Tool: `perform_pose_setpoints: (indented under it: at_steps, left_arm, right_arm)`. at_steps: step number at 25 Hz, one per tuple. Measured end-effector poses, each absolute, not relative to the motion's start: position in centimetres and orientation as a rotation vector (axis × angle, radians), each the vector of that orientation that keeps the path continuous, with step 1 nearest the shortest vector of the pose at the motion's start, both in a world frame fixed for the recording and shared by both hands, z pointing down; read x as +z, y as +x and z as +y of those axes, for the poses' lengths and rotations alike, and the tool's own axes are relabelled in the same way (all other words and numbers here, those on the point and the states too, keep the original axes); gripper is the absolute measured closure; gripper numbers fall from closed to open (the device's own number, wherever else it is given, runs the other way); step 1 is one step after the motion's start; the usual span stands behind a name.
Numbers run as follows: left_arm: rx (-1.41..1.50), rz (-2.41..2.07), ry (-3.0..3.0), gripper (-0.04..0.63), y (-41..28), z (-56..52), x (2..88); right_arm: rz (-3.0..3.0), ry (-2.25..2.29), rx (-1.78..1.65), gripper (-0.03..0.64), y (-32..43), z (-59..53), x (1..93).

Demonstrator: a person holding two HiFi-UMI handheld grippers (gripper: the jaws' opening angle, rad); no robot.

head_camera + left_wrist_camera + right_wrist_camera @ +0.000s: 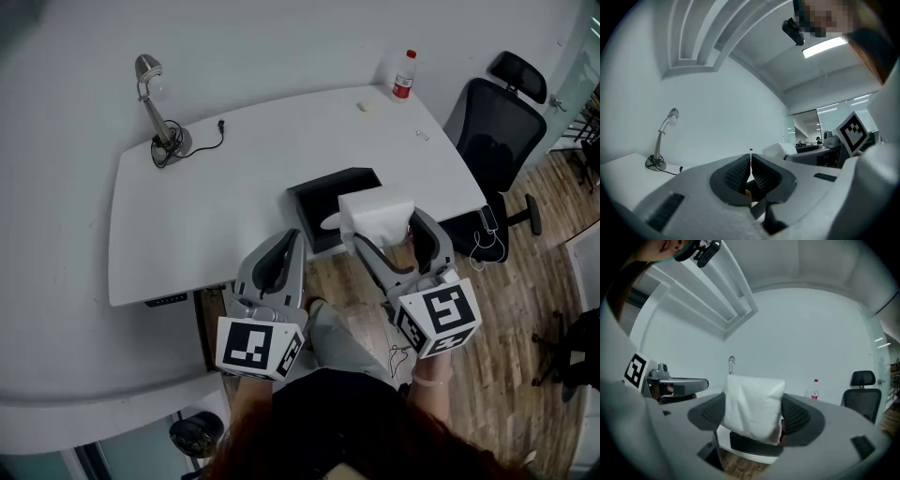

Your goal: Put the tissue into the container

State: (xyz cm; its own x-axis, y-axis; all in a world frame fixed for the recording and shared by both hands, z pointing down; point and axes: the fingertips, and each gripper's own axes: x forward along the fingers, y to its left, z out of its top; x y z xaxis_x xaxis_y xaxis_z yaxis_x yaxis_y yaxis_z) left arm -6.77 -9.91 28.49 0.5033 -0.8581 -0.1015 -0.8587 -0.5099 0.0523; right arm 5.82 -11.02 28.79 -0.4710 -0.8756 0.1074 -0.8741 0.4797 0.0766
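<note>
A desk lamp (150, 103) stands at the far left of the white table (234, 187), with its cord lying next to it. The left tool (292, 242) is by the near edge of the table. Its two jaws are pressed tight together and there is nothing between them. Next comes the black container (323, 202), an open box sitting near the table's front edge. The right tool (389, 230) squeezes the white tissue (375, 214) pack from both sides. It holds the pack in the air over the container's near right side. A bottle (403, 75) with a red label stands at the far right corner. A black chair (497, 131) is beside the table.
</note>
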Motion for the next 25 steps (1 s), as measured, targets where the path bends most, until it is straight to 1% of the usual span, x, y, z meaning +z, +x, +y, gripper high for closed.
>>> perform_pose_setpoints:
  at_steps: [17,25]
  left_arm:
    - [0.146,1.544,-2.713,0.568,-6.3,-16.5,28.2]
    - [0.126,1.544,-2.724,0.568,-6.0,-18.9,28.7]
  right_arm:
    - [-2.575,1.447,0.039,0.232,5.2,-16.9,30.5]
    - [-2.532,1.395,0.13,0.232,5.2,-19.3,32.8]
